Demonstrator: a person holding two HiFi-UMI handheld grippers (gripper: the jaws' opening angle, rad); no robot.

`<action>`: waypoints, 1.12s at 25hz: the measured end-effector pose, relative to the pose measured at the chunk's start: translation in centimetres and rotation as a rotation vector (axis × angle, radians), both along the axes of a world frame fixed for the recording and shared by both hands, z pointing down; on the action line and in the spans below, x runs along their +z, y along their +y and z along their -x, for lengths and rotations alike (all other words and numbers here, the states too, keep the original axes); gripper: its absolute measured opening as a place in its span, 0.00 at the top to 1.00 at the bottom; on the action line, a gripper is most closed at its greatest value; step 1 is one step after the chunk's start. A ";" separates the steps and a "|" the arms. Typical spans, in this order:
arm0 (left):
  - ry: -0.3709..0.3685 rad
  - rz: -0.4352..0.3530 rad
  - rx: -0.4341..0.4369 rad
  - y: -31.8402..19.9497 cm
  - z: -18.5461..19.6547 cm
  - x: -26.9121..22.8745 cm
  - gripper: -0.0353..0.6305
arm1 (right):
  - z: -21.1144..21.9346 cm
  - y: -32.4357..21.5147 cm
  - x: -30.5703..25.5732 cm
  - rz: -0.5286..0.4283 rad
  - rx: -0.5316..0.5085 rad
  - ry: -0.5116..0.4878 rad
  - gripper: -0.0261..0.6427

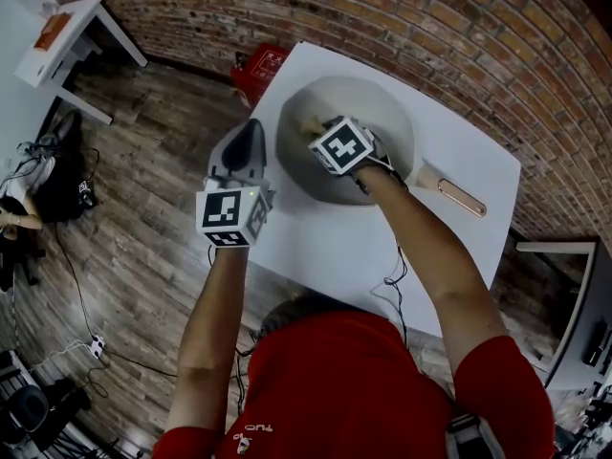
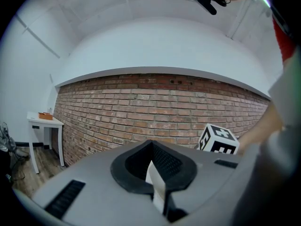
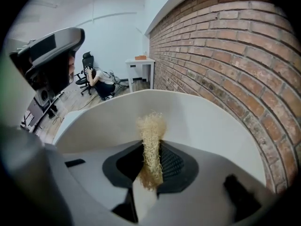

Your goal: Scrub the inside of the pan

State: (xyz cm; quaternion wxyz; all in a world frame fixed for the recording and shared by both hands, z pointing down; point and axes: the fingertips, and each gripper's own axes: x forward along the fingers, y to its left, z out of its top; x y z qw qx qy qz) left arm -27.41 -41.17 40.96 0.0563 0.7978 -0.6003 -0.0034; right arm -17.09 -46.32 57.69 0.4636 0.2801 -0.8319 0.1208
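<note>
Pan (image 1: 382, 108) pale grey, coppery handle (image 1: 462, 197), scrubber (image 3: 151, 135) inside

Head view looked steeply down on the pan (image 1: 387, 113); both gripper views, low and close, faced the far brick wall (image 2: 141, 107).

I'm counting one pan (image 1: 382, 113), one straw-coloured scrubber (image 3: 151, 131), two grippers, left gripper (image 2: 157, 185) and right gripper (image 3: 149, 167), two white tables, big table (image 1: 325, 247) and side table (image 1: 81, 17), and one red box (image 1: 260, 65).

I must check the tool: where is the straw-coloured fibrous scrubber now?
The straw-coloured fibrous scrubber is clamped in the right gripper, inside the pale round pan, near its left wall in the head view.
</note>
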 end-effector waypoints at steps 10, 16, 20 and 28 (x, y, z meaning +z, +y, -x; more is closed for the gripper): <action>-0.015 0.018 0.004 0.8 -0.6 0.5 0.93 | -7.5 -3.5 -1.3 -0.051 0.181 0.029 0.83; -0.015 0.026 0.008 1.3 -1.4 0.9 0.93 | -5.4 -0.1 -3.2 -0.059 0.098 -0.035 0.83; -0.011 0.022 0.004 1.6 -1.4 0.7 0.93 | -1.8 3.7 -3.7 -0.040 -0.031 -0.074 0.83; -0.013 0.024 -0.011 2.6 -2.0 0.7 0.93 | 0.5 6.5 -1.5 0.002 -0.163 0.008 0.83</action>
